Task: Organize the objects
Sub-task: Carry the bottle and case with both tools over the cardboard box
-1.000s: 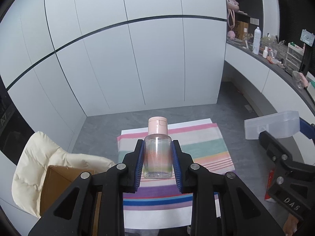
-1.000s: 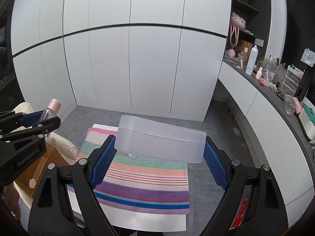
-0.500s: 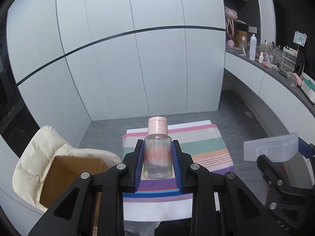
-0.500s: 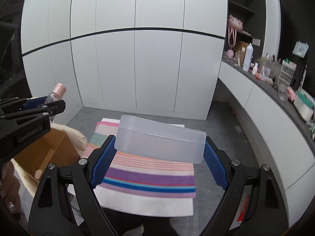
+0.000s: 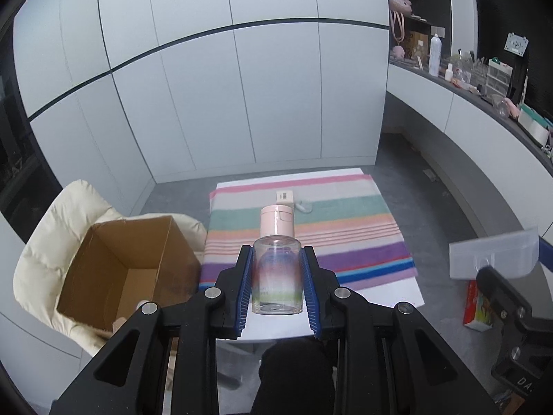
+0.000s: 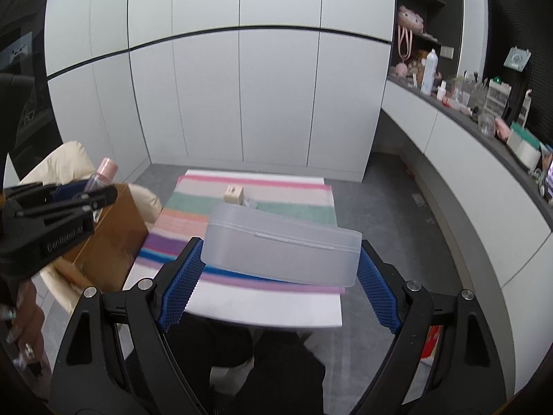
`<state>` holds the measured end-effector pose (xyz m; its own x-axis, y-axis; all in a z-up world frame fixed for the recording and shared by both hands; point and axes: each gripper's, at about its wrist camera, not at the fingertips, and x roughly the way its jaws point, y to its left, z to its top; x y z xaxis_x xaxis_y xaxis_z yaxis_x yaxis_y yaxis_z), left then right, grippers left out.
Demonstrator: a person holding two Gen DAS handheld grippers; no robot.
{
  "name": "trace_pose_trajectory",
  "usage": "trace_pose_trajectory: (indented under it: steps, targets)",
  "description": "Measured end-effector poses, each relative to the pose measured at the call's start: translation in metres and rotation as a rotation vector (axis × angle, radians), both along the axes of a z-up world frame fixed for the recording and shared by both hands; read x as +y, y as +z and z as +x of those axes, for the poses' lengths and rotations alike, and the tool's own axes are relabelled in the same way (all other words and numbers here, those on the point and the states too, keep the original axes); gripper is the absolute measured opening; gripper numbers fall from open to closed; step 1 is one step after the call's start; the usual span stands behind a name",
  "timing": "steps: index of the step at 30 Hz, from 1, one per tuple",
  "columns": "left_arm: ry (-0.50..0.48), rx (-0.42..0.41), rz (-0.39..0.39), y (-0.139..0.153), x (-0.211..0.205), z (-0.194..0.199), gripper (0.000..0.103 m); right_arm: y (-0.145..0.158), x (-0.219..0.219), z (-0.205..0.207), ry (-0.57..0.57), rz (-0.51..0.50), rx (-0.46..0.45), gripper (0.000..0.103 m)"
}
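My left gripper [image 5: 276,269] is shut on a clear bottle [image 5: 277,276] with a pink cap, held upright above the near edge of a small table with a striped cloth [image 5: 345,242]. My right gripper [image 6: 278,259] is shut on a long frosted plastic box [image 6: 281,243], its blue pads pressing both ends, held level over the same cloth [image 6: 242,207]. The box [image 5: 494,257] also shows at the right of the left wrist view. The left gripper [image 6: 83,195] with the bottle [image 6: 103,173] appears at the left of the right wrist view.
An open cardboard box [image 5: 121,263] sits on a cream cushioned seat [image 5: 52,228] left of the table. A small white block [image 5: 284,196] and a clear item lie on the cloth's far part. A cluttered counter [image 5: 484,90] runs along the right. A person's dark-clad legs [image 6: 242,363] are below.
Both grippers have drawn back from the table and sunk a little, carrying the bottle and the plastic box. The cardboard box now shows fully; the cloth sits farther away.
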<state>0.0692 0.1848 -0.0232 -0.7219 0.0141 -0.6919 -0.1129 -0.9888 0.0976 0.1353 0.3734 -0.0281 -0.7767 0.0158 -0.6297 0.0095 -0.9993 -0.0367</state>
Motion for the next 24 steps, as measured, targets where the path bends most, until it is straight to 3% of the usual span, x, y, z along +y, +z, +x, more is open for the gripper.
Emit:
trace_pose_trajectory:
  steps: [10, 24]
  targets:
    - [-0.024, 0.008, -0.030, -0.005, 0.011, 0.040, 0.028, -0.014, 0.021, 0.033, -0.029, -0.015, -0.033, 0.088]
    - [-0.018, -0.026, -0.021, -0.011, 0.002, 0.030, 0.028, -0.015, 0.023, 0.030, -0.037, -0.021, -0.042, 0.088]
